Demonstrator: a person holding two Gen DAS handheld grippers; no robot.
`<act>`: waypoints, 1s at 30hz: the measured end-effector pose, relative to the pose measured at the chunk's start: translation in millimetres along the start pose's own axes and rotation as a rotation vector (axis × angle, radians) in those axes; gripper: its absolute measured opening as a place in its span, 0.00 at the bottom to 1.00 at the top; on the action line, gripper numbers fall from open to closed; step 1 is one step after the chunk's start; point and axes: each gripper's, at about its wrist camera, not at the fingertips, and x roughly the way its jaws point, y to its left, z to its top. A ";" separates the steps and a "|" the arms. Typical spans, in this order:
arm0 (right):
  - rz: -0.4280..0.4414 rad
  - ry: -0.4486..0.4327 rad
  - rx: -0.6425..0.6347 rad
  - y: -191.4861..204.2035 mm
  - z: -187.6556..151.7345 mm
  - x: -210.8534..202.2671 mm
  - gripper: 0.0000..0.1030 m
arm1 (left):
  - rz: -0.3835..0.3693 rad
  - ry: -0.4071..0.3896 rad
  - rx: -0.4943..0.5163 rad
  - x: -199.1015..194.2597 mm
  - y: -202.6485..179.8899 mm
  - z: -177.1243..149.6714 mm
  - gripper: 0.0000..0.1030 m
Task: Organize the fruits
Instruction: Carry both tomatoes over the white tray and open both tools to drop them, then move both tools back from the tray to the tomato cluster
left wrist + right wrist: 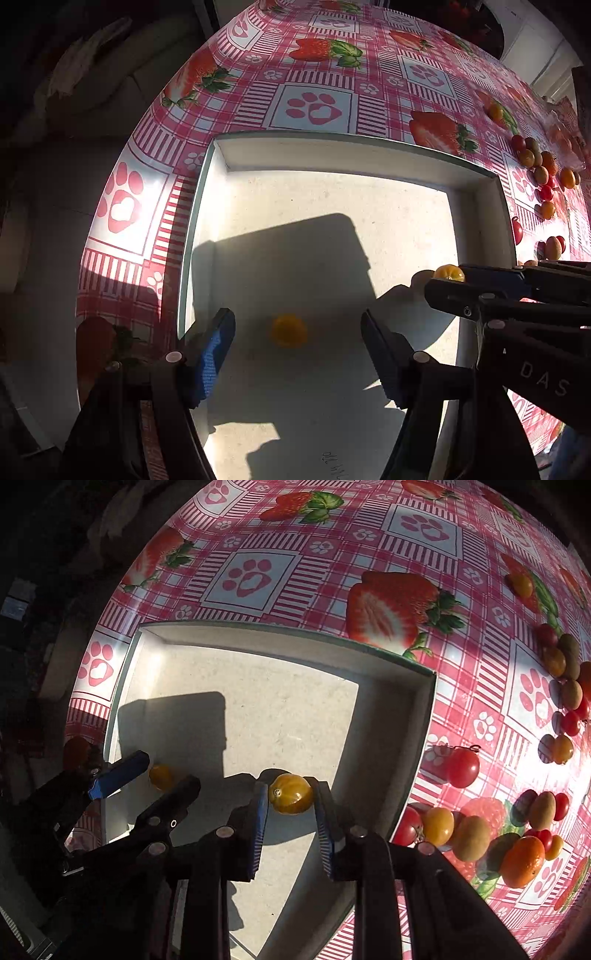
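Sunlight falls hard across a table [295, 602] with a pink checked cloth printed with strawberries and paw marks. On it sits a shallow white tray [351, 155], and both grippers hang over it, pointing almost straight down.

One small yellow tomato [289, 330] lies on the tray floor, in shadow. The left gripper [297, 354] stands above it with its blue pads spread wide on either side, not touching it. That fruit looks put down and let go.

The right gripper [290, 805] is pinched narrow on a second yellow tomato [290, 793], held between its pads above the tray floor. I think this one is about to be set down too.

So the job has only just begun, as far as I can see: one fruit in the tray, one on the way. A lot is left. Off to the right of the tray, out on the cloth, lies a pile of fruits [517, 830]: red tomatoes, yellow ones, brown oval ones that may be kiwis, and an orange one [523, 860]. More lie farther back [561, 686]. The glare there is strong, so I cannot count them well.
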 end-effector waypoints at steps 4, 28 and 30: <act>0.004 0.008 -0.007 2.1 3.4 2.6 0.67 | 0.027 0.010 0.023 0.4 -2.2 0.5 0.85; -0.038 -0.010 0.202 -93.1 -104.4 -67.5 1.00 | -0.040 0.106 0.152 -50.3 -75.9 -66.8 0.85; -0.052 0.016 0.258 -112.0 -128.3 -68.0 1.00 | -0.053 0.120 0.168 -54.2 -90.1 -74.0 0.85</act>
